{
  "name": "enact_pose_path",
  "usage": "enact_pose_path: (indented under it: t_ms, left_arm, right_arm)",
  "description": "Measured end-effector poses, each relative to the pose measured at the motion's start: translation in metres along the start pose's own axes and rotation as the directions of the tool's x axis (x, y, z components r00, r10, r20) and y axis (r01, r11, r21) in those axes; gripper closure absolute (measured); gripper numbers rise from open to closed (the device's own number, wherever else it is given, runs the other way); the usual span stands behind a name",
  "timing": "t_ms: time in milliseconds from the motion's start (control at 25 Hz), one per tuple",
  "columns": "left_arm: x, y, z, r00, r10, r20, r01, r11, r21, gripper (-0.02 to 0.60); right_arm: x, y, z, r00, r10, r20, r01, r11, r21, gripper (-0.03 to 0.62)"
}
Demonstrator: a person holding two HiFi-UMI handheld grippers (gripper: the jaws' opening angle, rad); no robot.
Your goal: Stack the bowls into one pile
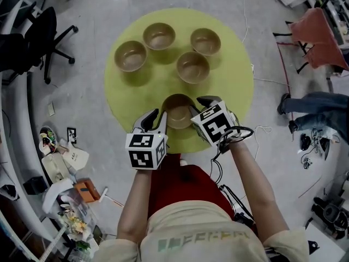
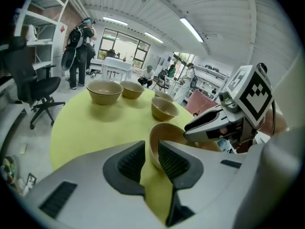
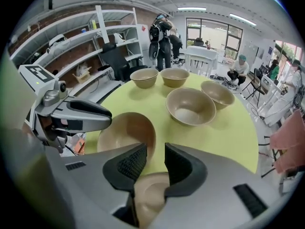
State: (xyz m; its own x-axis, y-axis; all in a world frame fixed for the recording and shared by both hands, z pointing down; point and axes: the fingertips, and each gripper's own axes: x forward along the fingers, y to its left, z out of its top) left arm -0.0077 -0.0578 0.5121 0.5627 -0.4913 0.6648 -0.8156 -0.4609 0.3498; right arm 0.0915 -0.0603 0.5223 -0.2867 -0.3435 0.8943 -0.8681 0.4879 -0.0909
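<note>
At the near edge of the table (image 1: 234, 91), the near bowl (image 1: 179, 112) lies between both grippers, which take it from opposite sides, probably so that it lifts level and does not tip. The left gripper (image 1: 155, 120) has its pads closed on the bowl's left rim, one pad inside the wall and one outside. The right gripper (image 1: 200, 107) does the same on the right rim. The wall runs between its pads with only a sliver of table showing past the tips, so I judge it clamped too, though less surely. This bowl is empty; whether it rests on the table or hangs just clear of it I cannot tell. Just beyond it, slightly right, stands the middle bowl (image 1: 192, 67), the closest one to nest with. Farther off, three more form an arc: the left bowl (image 1: 130, 55), the far bowl (image 1: 159, 36) and the right bowl (image 1: 205, 41). All four stand upright, apart from each other and empty, so no pile exists yet.
</note>
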Motion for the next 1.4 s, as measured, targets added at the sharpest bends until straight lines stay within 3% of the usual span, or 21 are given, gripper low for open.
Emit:
enact_pose_path:
  t_ms: [760,1400]
  left_arm:
    - [0.01,-0.001,-0.005,0.999,-0.007,-0.054,0.005,1.0,-0.027,0.512]
    - [0.015,0.004,0.002,0.998,-0.044,-0.041,0.039,0.993,-0.114,0.537]
  right_arm:
    - [0.011,0.004,-0.002,0.999,-0.009,-0.043,0.008,0.999,-0.034,0.511]
    - [0.013,0.001,0.0,0.999,-0.011,-0.039,0.011,1.0,0.016,0.522]
